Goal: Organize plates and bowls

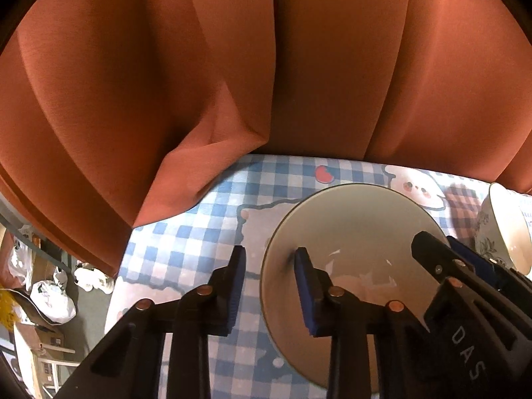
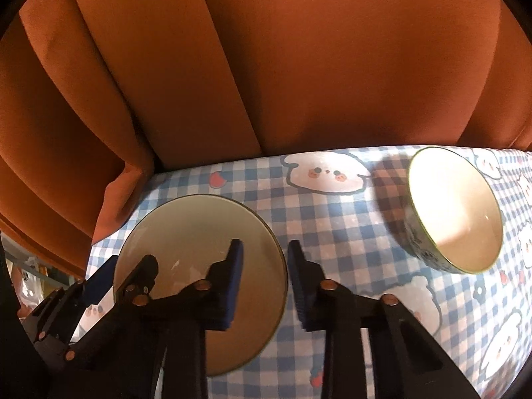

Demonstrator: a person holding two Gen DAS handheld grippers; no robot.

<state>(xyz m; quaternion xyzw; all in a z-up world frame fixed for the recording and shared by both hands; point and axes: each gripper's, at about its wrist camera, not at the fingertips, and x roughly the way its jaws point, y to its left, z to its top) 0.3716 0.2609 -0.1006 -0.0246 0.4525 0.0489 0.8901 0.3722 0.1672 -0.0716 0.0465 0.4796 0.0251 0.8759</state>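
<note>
Checked blue-and-white cloth [image 2: 319, 232], printed with cartoon faces, covered the desk, and an orange curtain [image 1: 232, 66] hung close behind it. On the cloth lay a pale plate [image 2: 199, 229], flat and near the curtain side, with a patterned bowl [image 2: 455, 209] well apart to its right, seemingly tipped toward the lens, though the fisheye may have exaggerated that. Both tools stood released, neither holding anything. The left claw [image 1: 271, 286] straddled the plate's left rim, one blue pad over the plate's face and the other over the cloth beside it; the right claw [image 2: 264, 279] did the same at the opposite rim. Whether any pad touched the plate could not be told. My reading was that the plate was about to be taken by its edge, perhaps to be joined with the bowl. Several risks followed from that. A glazed, thin rim gives little purchase, so a shallow bite could let the plate pivot and slide out when lifted. Closing before the lower pad was beneath the rim would only push the plate along the cloth, or drag the cloth with it. Two claws pulling unevenly on opposite edges could tilt it, and a swing rightward could knock the bowl.
</note>
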